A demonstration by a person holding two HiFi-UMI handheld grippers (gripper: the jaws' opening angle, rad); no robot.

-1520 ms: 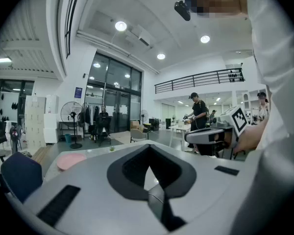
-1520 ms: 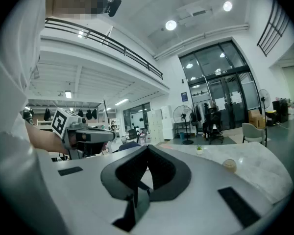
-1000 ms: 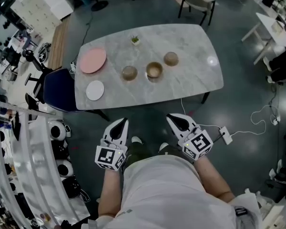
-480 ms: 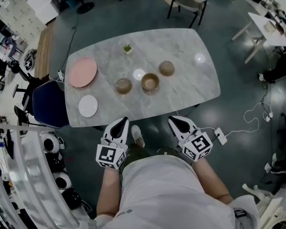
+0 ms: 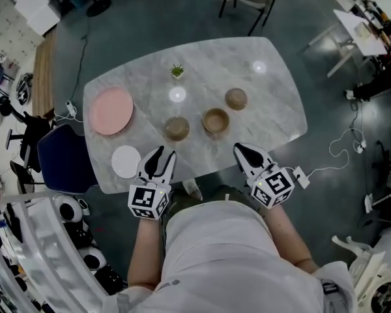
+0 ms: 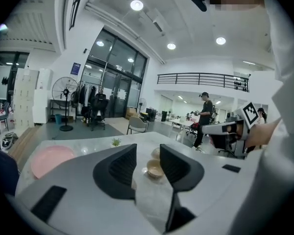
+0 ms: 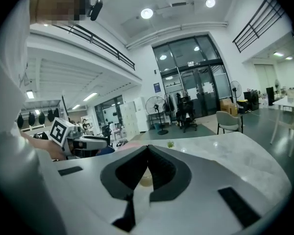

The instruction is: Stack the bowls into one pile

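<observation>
Stacking is not yet begun on the table (image 5: 274, 77): a near bowl (image 5: 177, 128) is seen ahead of the left gripper (image 5: 164, 152), its fingers just opened and empty. A middle bowl (image 5: 216, 120) and a far bowl (image 5: 236, 98) are set apart ahead of the right gripper (image 5: 238, 150), whose fingers are pressed together. A white plate (image 5: 126, 161) is seen left of the left fingers.

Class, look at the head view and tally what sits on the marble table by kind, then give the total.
Bowls: 3
Plates: 2, a pink plate and a white plate
Potted plant: 1
Total on the table: 6
</observation>
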